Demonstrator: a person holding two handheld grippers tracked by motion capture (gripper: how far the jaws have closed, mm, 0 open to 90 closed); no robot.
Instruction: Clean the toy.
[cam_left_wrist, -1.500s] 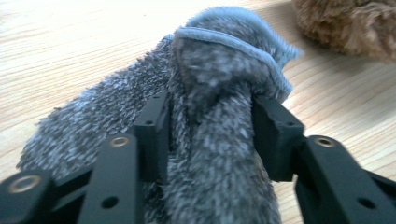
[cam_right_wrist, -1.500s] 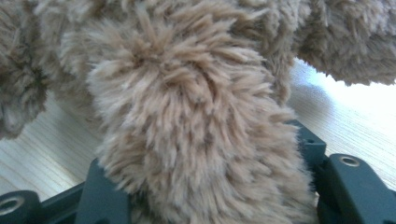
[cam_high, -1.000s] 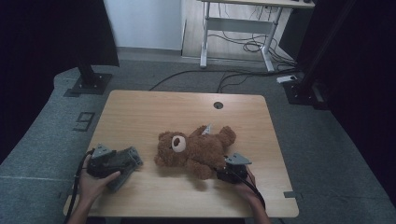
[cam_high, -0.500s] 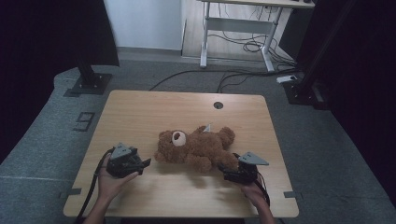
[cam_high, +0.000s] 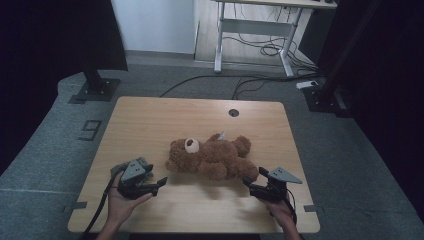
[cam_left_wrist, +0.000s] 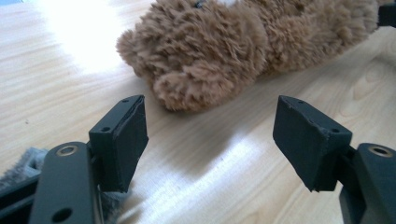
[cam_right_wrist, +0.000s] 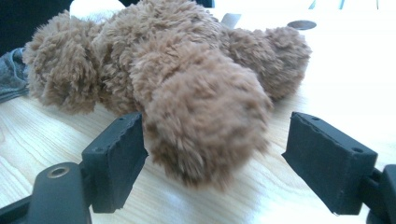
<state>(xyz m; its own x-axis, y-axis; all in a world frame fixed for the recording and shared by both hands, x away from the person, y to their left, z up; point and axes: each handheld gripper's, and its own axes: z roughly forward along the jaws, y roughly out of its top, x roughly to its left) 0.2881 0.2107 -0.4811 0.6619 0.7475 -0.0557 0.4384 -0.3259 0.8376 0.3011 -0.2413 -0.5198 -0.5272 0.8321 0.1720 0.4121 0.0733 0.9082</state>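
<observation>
High view: the wooden table (cam_high: 150, 120) carries a brown teddy bear (cam_high: 210, 159) lying near its middle. Right gripper (cam_high: 257, 186) stands spread, a plush foot (cam_right_wrist: 205, 135) between its pads but unpressed — its jaws have just been opening. Left gripper (cam_high: 159, 183) is spread and empty, just short of the bear's head, having drawn closer to the bear than a second ago.
</observation>
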